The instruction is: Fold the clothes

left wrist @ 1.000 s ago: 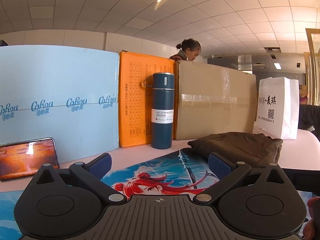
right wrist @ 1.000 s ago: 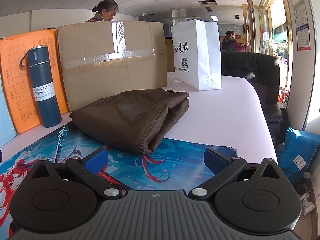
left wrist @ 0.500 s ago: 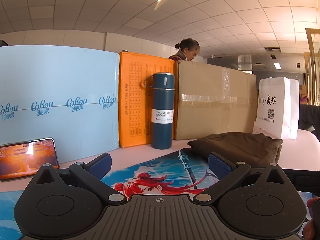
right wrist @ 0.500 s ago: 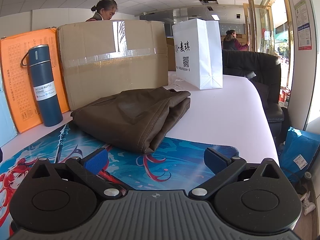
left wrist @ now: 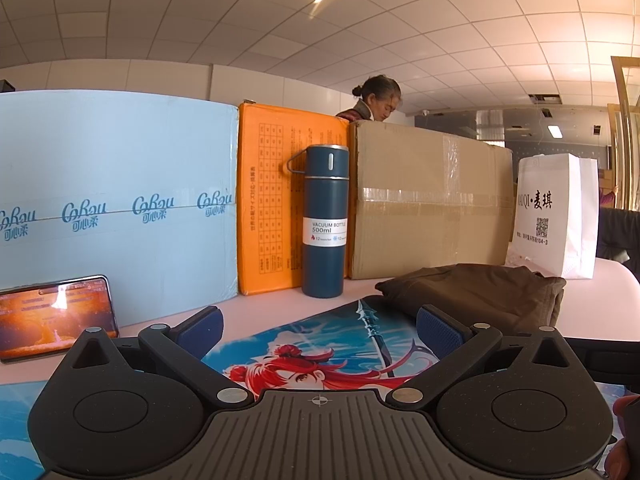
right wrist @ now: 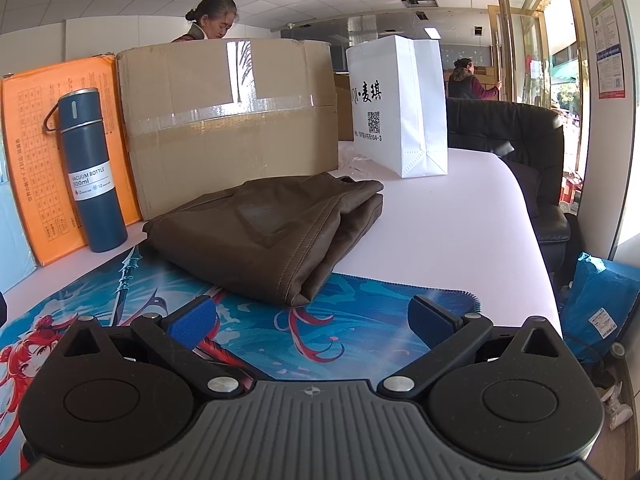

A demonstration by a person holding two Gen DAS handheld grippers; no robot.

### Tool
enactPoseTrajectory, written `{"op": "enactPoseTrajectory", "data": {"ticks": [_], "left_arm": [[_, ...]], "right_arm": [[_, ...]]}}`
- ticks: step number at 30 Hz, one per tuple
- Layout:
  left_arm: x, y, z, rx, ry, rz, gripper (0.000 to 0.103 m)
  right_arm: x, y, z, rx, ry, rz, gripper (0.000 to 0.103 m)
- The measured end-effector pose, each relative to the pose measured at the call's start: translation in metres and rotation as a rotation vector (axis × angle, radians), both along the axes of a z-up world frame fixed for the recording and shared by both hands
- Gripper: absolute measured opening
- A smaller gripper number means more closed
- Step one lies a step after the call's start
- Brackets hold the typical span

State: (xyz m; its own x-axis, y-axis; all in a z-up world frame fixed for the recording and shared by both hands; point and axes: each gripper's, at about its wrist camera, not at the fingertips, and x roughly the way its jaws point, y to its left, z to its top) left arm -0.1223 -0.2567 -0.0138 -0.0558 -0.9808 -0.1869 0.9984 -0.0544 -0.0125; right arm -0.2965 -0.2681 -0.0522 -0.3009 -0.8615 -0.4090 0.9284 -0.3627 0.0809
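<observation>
No change vs earlier frames. Left gripper (left wrist: 318, 326) & right gripper (right wrist: 314, 320) both wide, empty; folded brown garment (right wrist: 276, 232) lies beyond, bottle (right wrist: 90, 172) far left.

The blue flask (left wrist: 324, 224) reads "VACUUM BOTTLE 500ml"; the white bag (right wrist: 400, 108) ends "104-3".

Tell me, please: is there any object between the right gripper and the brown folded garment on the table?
Nothing visible. Between the open right gripper and the brown folded garment lies only the printed mat. The blue bottle and the cardboard box stand off to the side and behind.
</observation>
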Motion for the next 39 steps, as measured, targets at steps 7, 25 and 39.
{"op": "enactPoseTrajectory", "data": {"ticks": [7, 25, 39], "left_arm": [[0.0001, 0.0004, 0.0002, -0.001, -0.001, 0.0, 0.103], [0.0001, -0.0001, 0.0001, 0.0, -0.001, -0.001, 0.103], [-0.0005, 0.0008, -0.0005, -0.006, -0.003, -0.001, 0.103]], "right_arm": [[-0.0001, -0.0007, -0.0002, 0.002, -0.002, 0.005, 0.103], [-0.0005, -0.0016, -0.0008, 0.01, -0.009, 0.012, 0.103], [0.0005, -0.0017, -0.0012, 0.012, -0.005, 0.011, 0.103]]}}
